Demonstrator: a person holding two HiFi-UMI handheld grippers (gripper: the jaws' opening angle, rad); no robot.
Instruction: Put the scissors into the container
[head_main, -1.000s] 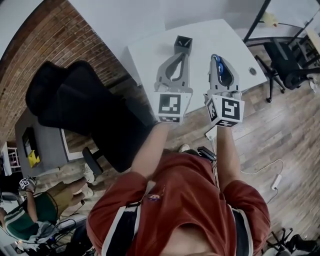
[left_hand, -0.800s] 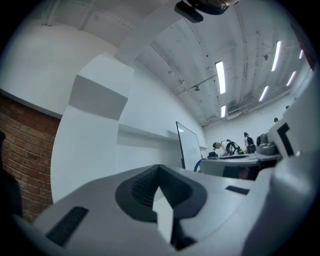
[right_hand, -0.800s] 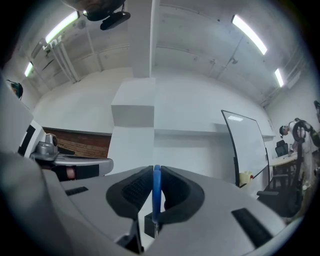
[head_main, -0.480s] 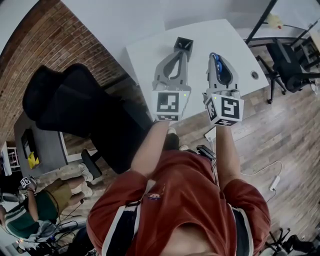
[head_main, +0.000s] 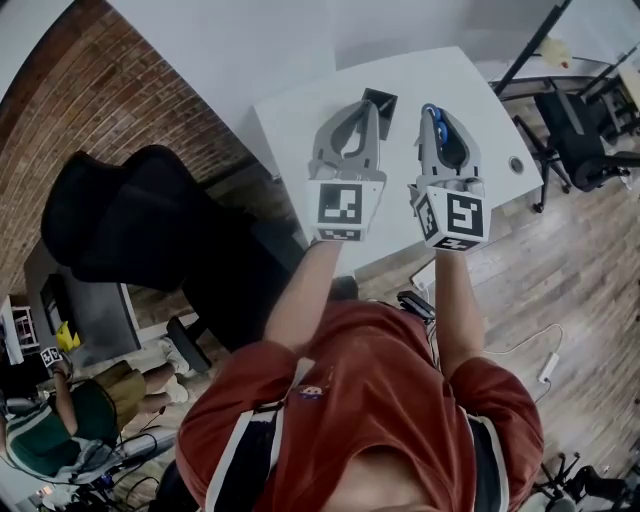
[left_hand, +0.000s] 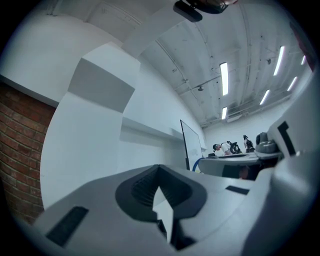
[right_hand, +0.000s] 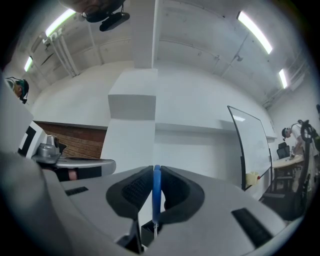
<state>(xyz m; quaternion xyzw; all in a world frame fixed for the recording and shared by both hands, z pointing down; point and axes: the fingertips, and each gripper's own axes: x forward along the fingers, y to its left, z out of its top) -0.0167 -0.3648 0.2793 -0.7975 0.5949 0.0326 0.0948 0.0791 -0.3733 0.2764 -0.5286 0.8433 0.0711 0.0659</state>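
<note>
Since the earlier head views, both grippers have travelled forward over the white table (head_main: 300, 110). The dark container (head_main: 382, 98), which stood clear above the left gripper's tip, now sits partly tucked behind that tip.

The right gripper (head_main: 431, 110), right of centre in the head view, is clamped on the scissors (head_main: 433, 120). In the right gripper view its dark pads (right_hand: 134, 192) press on either side of the blue handle (right_hand: 156, 190), which stands edge-on and upright in the middle of the frame. A thin metal line continues below the handle. The blades themselves are too hidden to trace.

The left gripper (head_main: 367, 106), just left of centre, has its jaws closed together on nothing. In the left gripper view (left_hand: 159, 172) only bare wall shows past them.

The container is an open-topped square box standing on the table at upper centre of the head view. It lies up and to the left of the right gripper's tip, between the two tips and nearer the left one. The scissors are in the farther hand, so the next move probably calls for a short shift leftward and forward to bring them over the opening.
</note>
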